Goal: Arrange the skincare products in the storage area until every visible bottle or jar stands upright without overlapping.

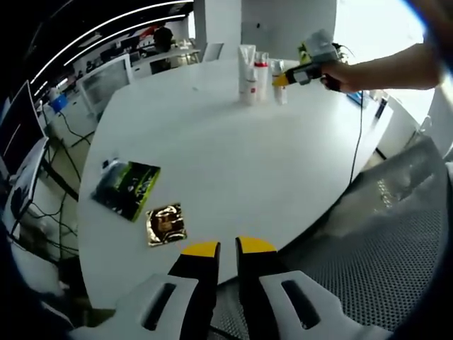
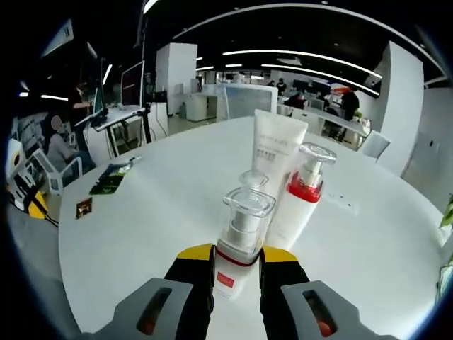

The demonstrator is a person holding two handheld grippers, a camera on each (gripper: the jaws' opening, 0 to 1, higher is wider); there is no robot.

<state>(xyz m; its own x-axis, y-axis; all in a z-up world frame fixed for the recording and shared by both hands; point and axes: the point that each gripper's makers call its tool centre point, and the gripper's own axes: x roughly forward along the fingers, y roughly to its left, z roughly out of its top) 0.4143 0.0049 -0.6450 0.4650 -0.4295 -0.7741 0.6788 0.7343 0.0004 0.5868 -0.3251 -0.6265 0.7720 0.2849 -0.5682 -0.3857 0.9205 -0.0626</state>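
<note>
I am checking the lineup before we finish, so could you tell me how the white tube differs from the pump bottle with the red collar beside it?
The white tube is taller and flat-sided, with grey print on its face; the pump bottle is shorter and rounder. The tube has a plain squared top edge, while the pump bottle carries a clear pump head above a red collar. Both are white, stand upright on the table, and sit side by side behind the clear-capped bottle between the right tool's jaws.

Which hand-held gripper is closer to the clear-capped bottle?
Right. The right hand-held gripper has the clear-capped bottle between its jaws; the left hand-held gripper is across the table.
</note>
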